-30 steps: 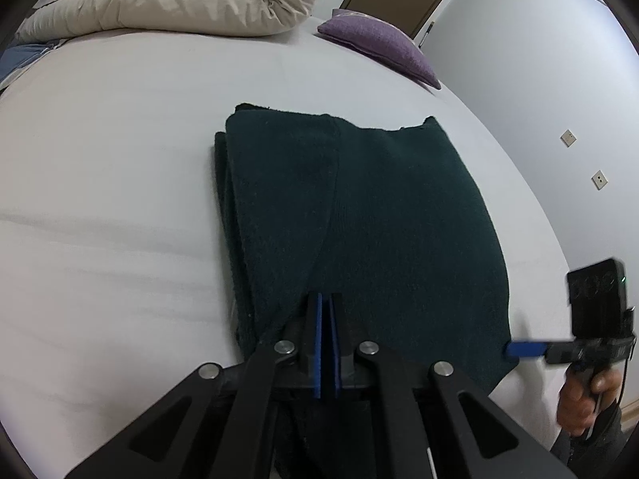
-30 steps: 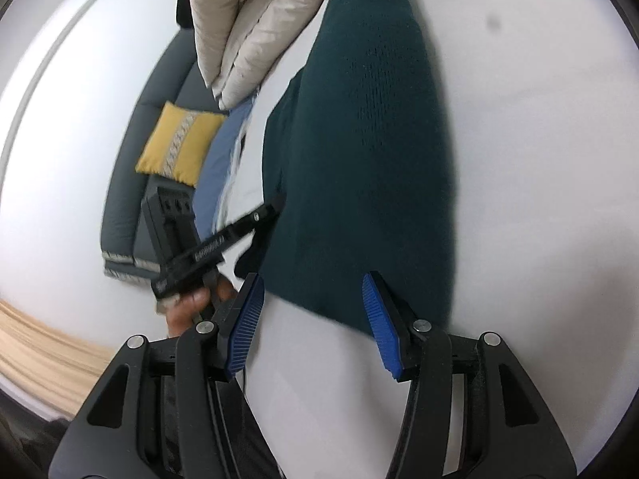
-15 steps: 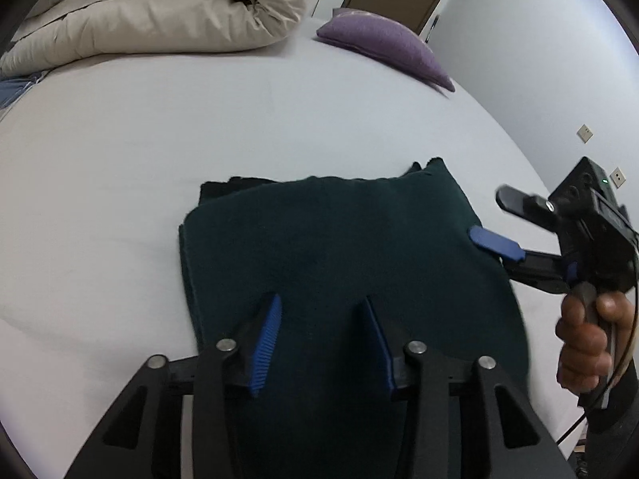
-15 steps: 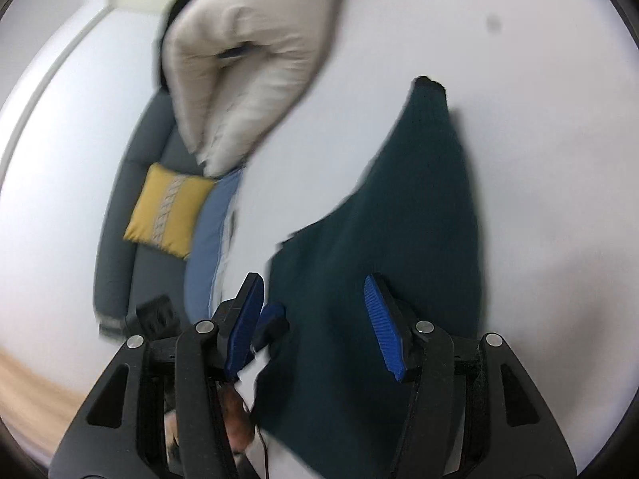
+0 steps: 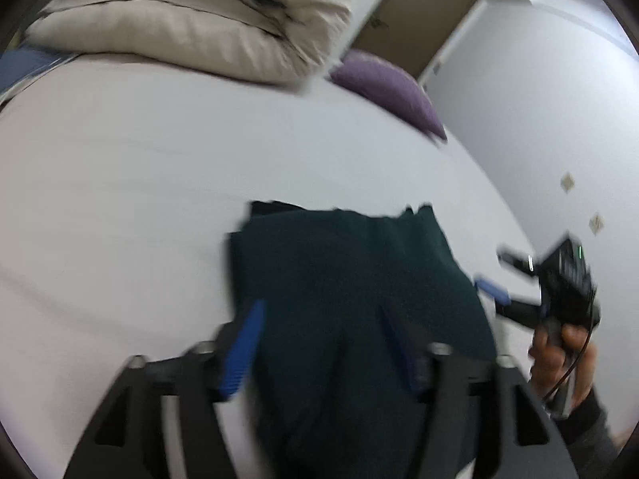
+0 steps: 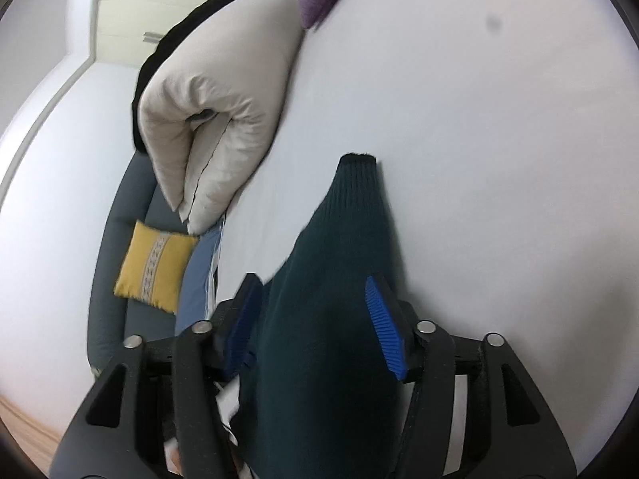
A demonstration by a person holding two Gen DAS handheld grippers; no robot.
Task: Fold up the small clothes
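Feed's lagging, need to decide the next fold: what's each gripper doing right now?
Left gripper: open, jaws opening, over the sweater, pads not pressing on it.
Right gripper: open, jaws opening, sweater between them, no grip seen.

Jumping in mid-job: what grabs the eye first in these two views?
The folded dark green garment lying on the white bed, with the left gripper above its near edge, jaws opening and gripping nothing. Behind it sit a bundled beige duvet and a purple pillow.
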